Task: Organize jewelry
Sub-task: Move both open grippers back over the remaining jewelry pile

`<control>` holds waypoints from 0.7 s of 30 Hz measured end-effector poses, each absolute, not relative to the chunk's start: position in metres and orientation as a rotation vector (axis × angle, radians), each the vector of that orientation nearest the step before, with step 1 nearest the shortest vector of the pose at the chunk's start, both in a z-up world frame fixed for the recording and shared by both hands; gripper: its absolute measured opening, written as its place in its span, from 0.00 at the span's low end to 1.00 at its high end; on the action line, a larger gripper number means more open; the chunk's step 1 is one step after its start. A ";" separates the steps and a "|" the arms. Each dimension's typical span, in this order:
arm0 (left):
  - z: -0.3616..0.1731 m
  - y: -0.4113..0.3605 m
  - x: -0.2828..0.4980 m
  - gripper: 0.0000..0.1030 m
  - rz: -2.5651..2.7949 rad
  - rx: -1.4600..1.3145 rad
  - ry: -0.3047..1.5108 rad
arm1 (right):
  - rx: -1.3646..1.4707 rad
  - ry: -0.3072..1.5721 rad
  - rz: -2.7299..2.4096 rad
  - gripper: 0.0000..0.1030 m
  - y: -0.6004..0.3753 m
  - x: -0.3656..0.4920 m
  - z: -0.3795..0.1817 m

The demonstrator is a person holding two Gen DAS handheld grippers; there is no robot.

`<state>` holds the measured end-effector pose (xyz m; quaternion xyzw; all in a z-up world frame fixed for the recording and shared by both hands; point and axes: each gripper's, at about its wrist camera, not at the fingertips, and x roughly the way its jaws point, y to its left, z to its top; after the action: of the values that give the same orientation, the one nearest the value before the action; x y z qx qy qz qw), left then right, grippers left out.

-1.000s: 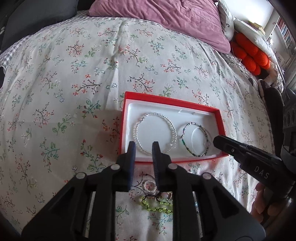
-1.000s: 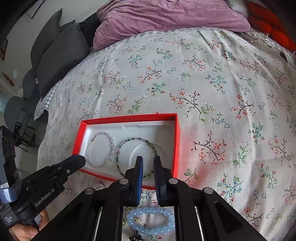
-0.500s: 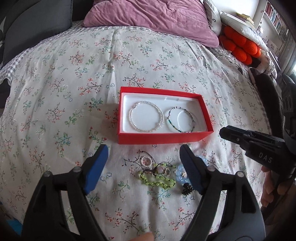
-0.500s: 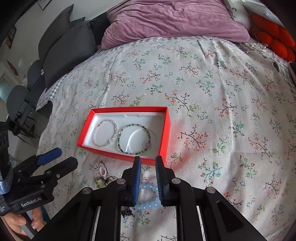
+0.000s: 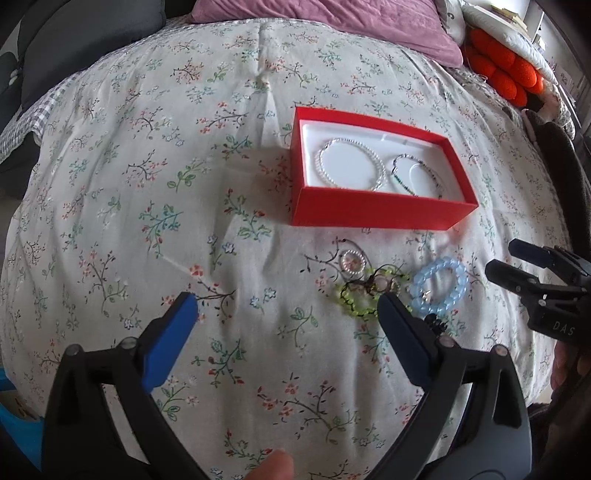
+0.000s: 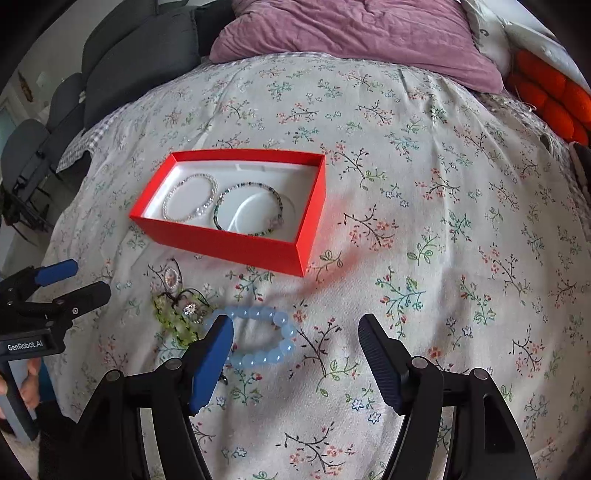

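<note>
A red box (image 5: 376, 212) (image 6: 229, 247) with a white lining sits on the flowered bedspread. It holds a pearl bracelet (image 5: 320, 166) (image 6: 165, 205) and a dark-bead bracelet (image 5: 397, 177) (image 6: 216, 214). In front of it lie a round pendant (image 5: 352, 261) (image 6: 171, 276), a green bracelet (image 5: 349, 299) (image 6: 166, 317) and a pale blue bead bracelet (image 5: 439, 286) (image 6: 258, 339). My left gripper (image 5: 284, 301) (image 6: 88, 277) hangs left of the pile, jaws opening, nothing between them. My right gripper (image 6: 294, 321) (image 5: 504, 256) is over the blue bracelet, jaws opening, the bracelet partly between them and untouched.
A purple pillow (image 6: 351, 33) lies at the head of the bed, with orange cushions (image 5: 506, 70) at the far right and dark grey cushions (image 6: 136, 62) at the far left. Chairs (image 6: 26, 155) stand past the bed's left edge. A fingertip (image 5: 273, 467) shows at the bottom.
Both grippers have drawn back from the red box toward the near side of the bed. Both went from shut to wide open. The bracelets in the box have not moved.
</note>
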<state>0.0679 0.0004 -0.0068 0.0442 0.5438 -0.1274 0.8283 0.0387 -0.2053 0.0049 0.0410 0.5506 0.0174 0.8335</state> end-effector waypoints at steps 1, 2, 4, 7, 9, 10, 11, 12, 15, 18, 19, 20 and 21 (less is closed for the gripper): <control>-0.011 0.001 0.066 0.95 -0.269 0.105 1.160 | 0.076 1.173 0.033 0.69 -0.205 0.038 0.002; -0.015 0.002 0.065 0.95 -0.265 0.116 1.166 | 0.066 1.179 0.029 0.69 -0.205 0.037 -0.001; -0.022 0.003 0.062 0.95 -0.262 0.140 1.182 | 0.056 1.193 0.021 0.69 -0.205 0.036 -0.006; -0.028 0.006 0.059 0.95 -0.257 0.155 1.186 | 0.044 1.209 0.019 0.69 -0.205 0.034 -0.012; -0.030 0.007 0.057 0.95 -0.256 0.161 1.175 | 0.037 1.214 0.015 0.69 -0.205 0.033 -0.016; -0.031 0.007 0.056 0.95 -0.257 0.165 1.167 | 0.035 1.216 0.014 0.69 -0.206 0.032 -0.018; -0.032 0.007 0.054 0.95 -0.261 0.169 1.158 | 0.035 1.216 0.011 0.70 -0.206 0.031 -0.021; -0.034 0.006 0.054 0.95 -0.268 0.172 1.148 | 0.035 1.214 0.006 0.70 -0.205 0.030 -0.024; -0.041 0.003 0.052 0.95 -0.282 0.194 1.121 | 0.006 1.180 -0.014 0.69 -0.203 0.028 -0.034; -0.043 -0.001 0.052 0.95 -0.292 0.222 1.089 | -0.006 1.137 -0.015 0.69 -0.201 0.028 -0.038; -0.043 -0.001 0.052 0.95 -0.301 0.222 1.085 | -0.012 1.127 -0.016 0.69 -0.200 0.028 -0.038; -0.043 -0.002 0.053 0.95 -0.310 0.218 1.086 | -0.023 1.122 -0.016 0.69 -0.198 0.028 -0.038; -0.044 -0.003 0.053 0.95 -0.318 0.212 1.090 | -0.033 1.121 -0.015 0.69 -0.196 0.028 -0.040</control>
<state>0.0534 -0.0027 -0.0438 0.1001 0.5153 -0.1504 0.8377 0.0283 -0.1963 -0.0395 -0.0158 0.5316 -0.0069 0.8468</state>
